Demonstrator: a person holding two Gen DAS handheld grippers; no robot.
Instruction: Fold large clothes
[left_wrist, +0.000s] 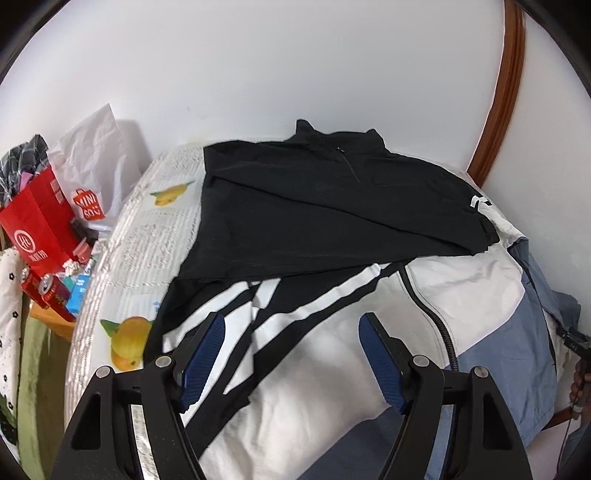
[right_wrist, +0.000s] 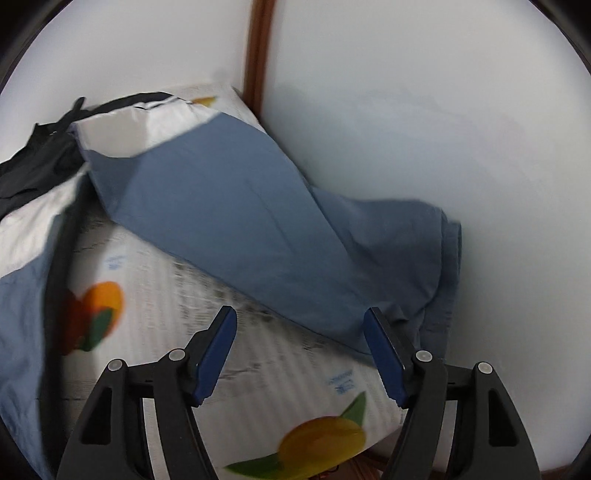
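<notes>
A white-and-blue zip jacket (left_wrist: 461, 295) lies spread on the bed (left_wrist: 147, 236), partly under a black pullover (left_wrist: 295, 206), its blue sleeve (right_wrist: 258, 229) stretched toward the wall. The thin fabric looks light, limp and slippery; the sleeve cuff (right_wrist: 448, 266) seems the best hold. Left gripper (left_wrist: 291, 350) and right gripper (right_wrist: 301, 350) hover with jaws wide and nothing between them. The right view is blurred; the jacket's hem is cut off.
</notes>
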